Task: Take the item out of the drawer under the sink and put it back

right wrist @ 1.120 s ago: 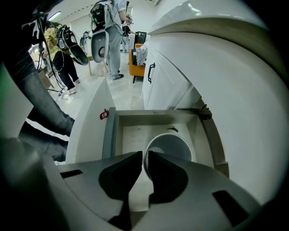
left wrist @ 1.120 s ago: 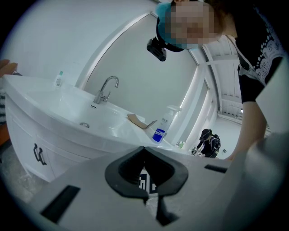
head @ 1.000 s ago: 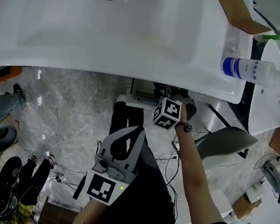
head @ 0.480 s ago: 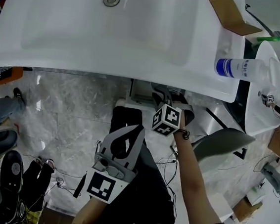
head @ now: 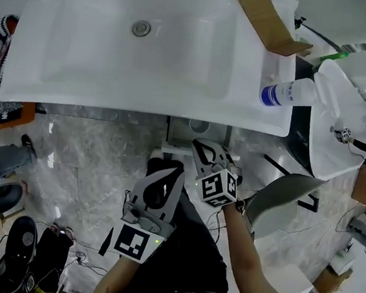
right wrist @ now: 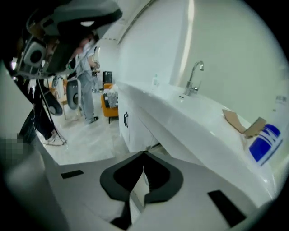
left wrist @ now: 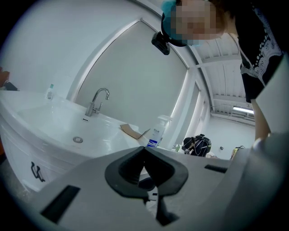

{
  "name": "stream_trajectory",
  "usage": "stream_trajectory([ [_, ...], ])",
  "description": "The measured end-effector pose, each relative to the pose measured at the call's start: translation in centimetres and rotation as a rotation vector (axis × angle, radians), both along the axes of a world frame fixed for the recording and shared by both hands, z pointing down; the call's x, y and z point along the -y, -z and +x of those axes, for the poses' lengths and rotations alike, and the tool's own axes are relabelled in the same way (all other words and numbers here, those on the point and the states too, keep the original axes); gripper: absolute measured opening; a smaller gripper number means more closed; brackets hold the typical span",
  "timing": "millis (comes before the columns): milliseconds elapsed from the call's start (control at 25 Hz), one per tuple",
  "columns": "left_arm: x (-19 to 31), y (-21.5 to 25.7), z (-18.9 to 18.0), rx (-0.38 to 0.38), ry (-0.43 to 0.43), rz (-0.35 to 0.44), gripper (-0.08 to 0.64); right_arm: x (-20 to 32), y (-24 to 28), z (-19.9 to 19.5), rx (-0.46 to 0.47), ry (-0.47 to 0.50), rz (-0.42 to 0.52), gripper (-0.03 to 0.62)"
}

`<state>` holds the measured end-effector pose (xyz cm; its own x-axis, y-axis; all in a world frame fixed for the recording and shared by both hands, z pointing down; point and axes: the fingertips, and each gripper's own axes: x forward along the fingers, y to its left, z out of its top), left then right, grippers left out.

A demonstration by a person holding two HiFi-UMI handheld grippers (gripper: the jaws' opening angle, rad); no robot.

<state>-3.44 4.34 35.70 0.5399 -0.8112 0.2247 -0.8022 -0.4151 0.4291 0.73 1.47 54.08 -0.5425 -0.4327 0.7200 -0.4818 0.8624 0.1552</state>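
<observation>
The white sink (head: 111, 83) fills the top of the head view. Its cabinet front with a dark handle (right wrist: 125, 120) shows in the right gripper view. A narrow dark gap (right wrist: 153, 145) sits under the basin edge. No item from the drawer is in sight. My right gripper (head: 199, 145) hangs just below the sink's front rim, shut with nothing between its tips (right wrist: 144, 153). My left gripper (head: 179, 170) is lower, over the person's lap. It points up at the sink and is shut and empty (left wrist: 144, 148).
A spray bottle with a blue label (head: 286, 93) and a piece of cardboard (head: 268, 18) lie on the sink's right end. A second white basin (head: 331, 132) stands at the right. Cables and shoes (head: 20, 242) lie on the marble floor. A person (right wrist: 83, 85) stands beyond the cabinet.
My right gripper has drawn back from under the sink rim towards the person's body. The left gripper has hardly moved. The head view has shifted, so more of the sink shows.
</observation>
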Motion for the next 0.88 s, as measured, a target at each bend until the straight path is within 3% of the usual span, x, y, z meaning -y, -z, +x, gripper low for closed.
stream_trajectory([
  [200, -0.2, 1.6, 0.5, 0.012, -0.031, 0.034, 0.003, -0.1, 4.6, 0.5, 0.197, -0.147, -0.002, 0.018],
  [560, -1.0, 5.1, 2.1, 0.030, -0.091, 0.117, 0.003, -0.6, 13.5, 1.7, 0.452, -0.266, 0.053, 0.018],
  [680, -0.9, 6.6, 2.7, 0.036, -0.101, 0.144, 0.003, -0.8, 16.4, 2.1, 0.504, -0.273, 0.083, 0.018],
  [880, -0.8, 8.8, 3.3, 0.078, -0.138, 0.201, 0.003, -0.9, 19.8, 2.5, 0.510, -0.249, 0.150, 0.018],
])
